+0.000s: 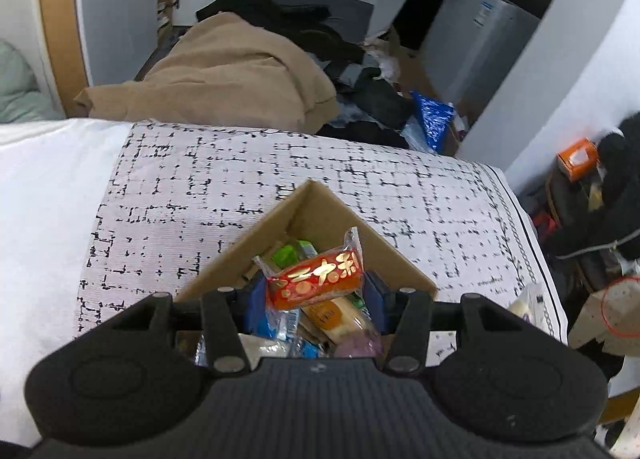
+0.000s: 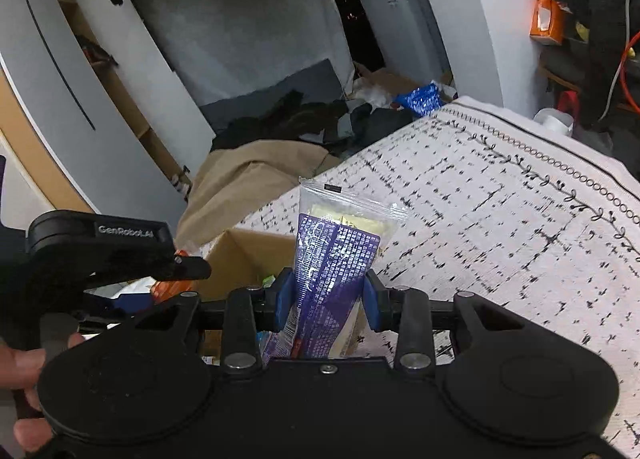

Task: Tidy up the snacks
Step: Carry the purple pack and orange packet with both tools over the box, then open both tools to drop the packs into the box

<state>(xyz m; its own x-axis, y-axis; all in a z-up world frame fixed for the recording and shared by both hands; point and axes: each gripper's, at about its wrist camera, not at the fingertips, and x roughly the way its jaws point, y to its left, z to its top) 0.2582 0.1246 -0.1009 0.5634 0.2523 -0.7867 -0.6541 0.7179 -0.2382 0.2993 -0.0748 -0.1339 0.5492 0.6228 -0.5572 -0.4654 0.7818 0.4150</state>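
A: What did your left gripper [image 1: 316,291] have, seen from its own wrist?

B: My left gripper was clamped on a red snack packet [image 1: 316,279] with gold lettering; the blue pads [image 1: 256,305] pressed its two ends, and it lay crosswise between them, tilted up toward two o'clock; directly beneath it sat the cardboard box [image 1: 316,199], open, one corner pointing to twelve o'clock; inside were more snacks [image 1: 332,317], green, orange and blue wrappers in a heap; the box stood on the white cloth with black grid marks [image 1: 280,171]; a tan blanket [image 1: 224,79] lay beyond at eleven o'clock.

A: And the right wrist view?

B: My right gripper [image 2: 329,301] was closed narrow on a purple packet [image 2: 332,259] with a clear top; the packet stood upright, rising toward twelve o'clock from between the blue fingers [image 2: 282,299]; the same cardboard box [image 2: 244,251] showed at ten o'clock of the packet, partly hidden behind it; my left gripper [image 2: 120,251] hung at nine o'clock over the box, something orange-red just visible under it; my fingers [image 2: 20,363] showed at eight o'clock; the gridded cloth [image 2: 500,219] filled the side from one to four o'clock.
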